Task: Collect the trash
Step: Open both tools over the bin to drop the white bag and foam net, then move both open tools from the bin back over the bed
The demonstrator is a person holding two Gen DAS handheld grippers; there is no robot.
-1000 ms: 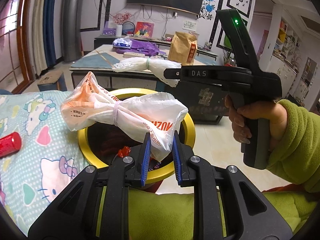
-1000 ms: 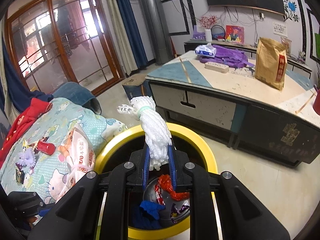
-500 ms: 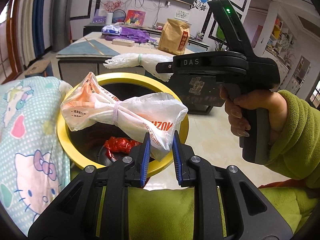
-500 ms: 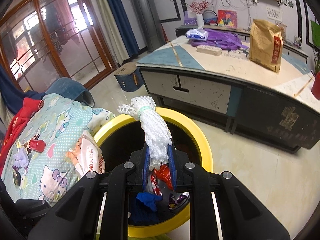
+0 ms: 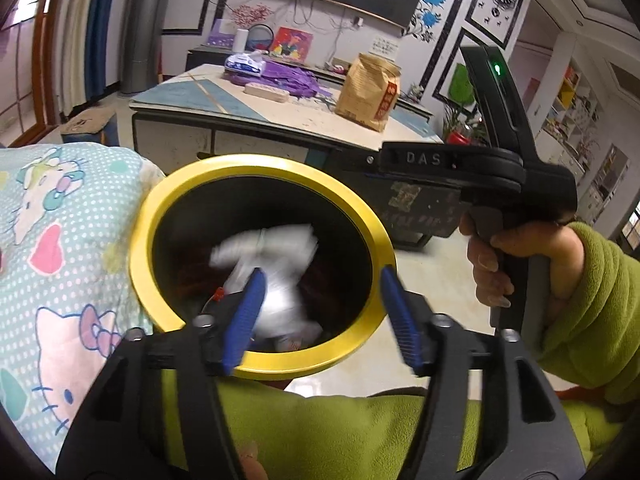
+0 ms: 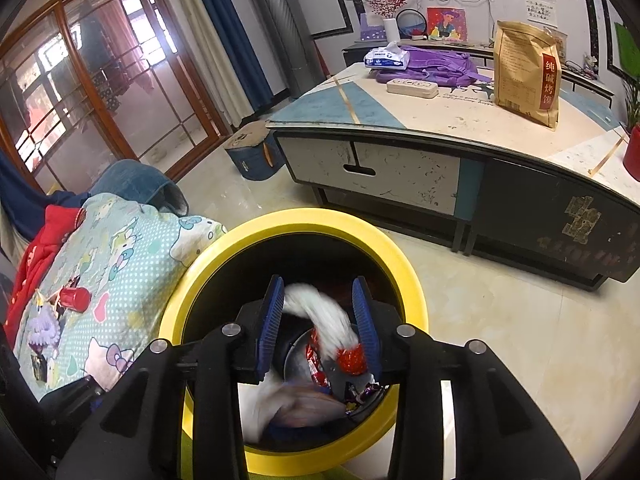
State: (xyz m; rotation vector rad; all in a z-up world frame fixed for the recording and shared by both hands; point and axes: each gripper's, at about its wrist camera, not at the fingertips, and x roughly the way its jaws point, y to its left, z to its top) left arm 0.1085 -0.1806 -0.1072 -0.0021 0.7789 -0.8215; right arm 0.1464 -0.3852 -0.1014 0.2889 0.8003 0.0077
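Note:
A black bin with a yellow rim (image 5: 260, 162) stands below both grippers. My left gripper (image 5: 322, 316) hangs over its near rim with its jaws opening and nothing pressed between the blue pads (image 5: 244, 316). The white and orange plastic bag (image 5: 272, 264) is a blur as it falls inside the bin. In the right wrist view my right gripper (image 6: 318, 320) is over the bin (image 6: 320, 218), jaws opening. The white net bag (image 6: 320, 312) drops loose between its pads, blurred. A hand in a green sleeve holds the right gripper's body (image 5: 480, 184).
Red and dark wrappers (image 6: 320, 364) lie at the bin's bottom. A cartoon-cat blanket (image 6: 120, 264) left of the bin carries a red can (image 6: 74, 298) and small wrappers (image 6: 40, 324). Beyond stands a low table (image 6: 400, 176) with a brown paper bag (image 6: 524, 76).
Both grippers were shut on their bags above the bin. Both jaws have now spread, and the two bags are falling into the bin. Both hands sank slightly.

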